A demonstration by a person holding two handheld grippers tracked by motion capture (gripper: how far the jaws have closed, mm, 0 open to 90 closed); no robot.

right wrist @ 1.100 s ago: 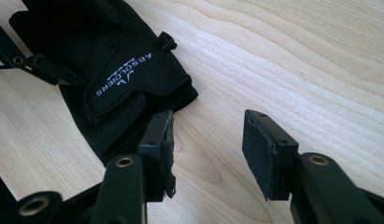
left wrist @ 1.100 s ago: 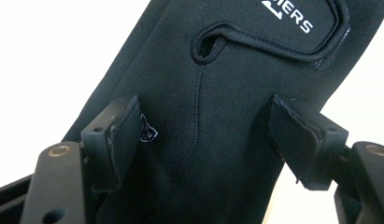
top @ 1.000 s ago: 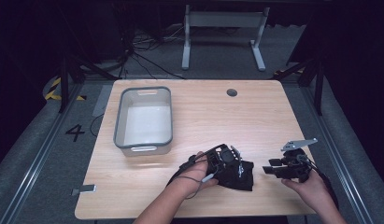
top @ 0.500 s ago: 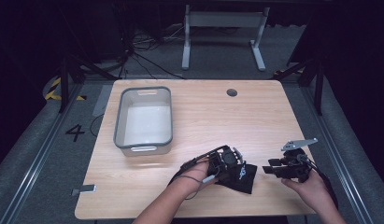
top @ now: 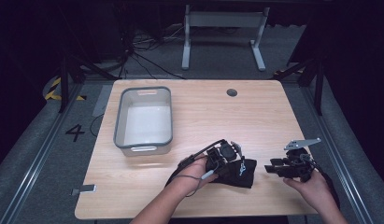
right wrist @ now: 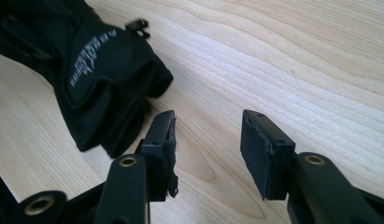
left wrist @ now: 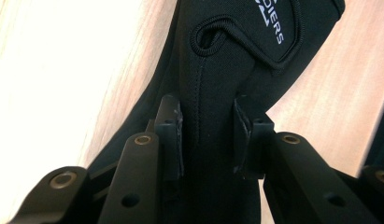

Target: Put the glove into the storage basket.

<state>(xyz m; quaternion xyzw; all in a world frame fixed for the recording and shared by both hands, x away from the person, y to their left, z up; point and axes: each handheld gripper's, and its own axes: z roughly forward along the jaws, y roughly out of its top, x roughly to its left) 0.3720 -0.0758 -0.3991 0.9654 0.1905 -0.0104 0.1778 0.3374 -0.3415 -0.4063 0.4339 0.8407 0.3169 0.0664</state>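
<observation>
Black glove [top: 236, 171] lying flat on the desk [top: 255, 116], near the front edge, right of the grey bin [top: 144, 120] and nearer the person than it. White lettering visible on the cuff in both gripper views [left wrist: 255, 51] [right wrist: 94, 60].

Left tongs [top: 222, 156] at the glove's left end, farther from the bin than the left hand [top: 194, 170] gripping them. In the left gripper view, left tongs [left wrist: 206, 140] set astride a raised fold of the glove, one pad on each side of the fabric, pinching it; fabric filling the gap between the pads.

Right tongs [top: 270, 168] just beyond the glove's right end, well away from the bin, apart from the glove with bare wood between. In the right gripper view, right tongs [right wrist: 208, 149] spread wide, nothing between the pads, wood grain showing through the gap; glove ahead and to one side, close to one pad, contact not discernible. Held by the right hand [top: 311, 186] at the desk's front right.

Bin empty, white inside, standing on the desk's left half. Small dark round grommet [top: 232, 92] in the desk, behind and right of the bin. Floor number "4" [top: 75, 132] left of the bin, off the desk.
</observation>
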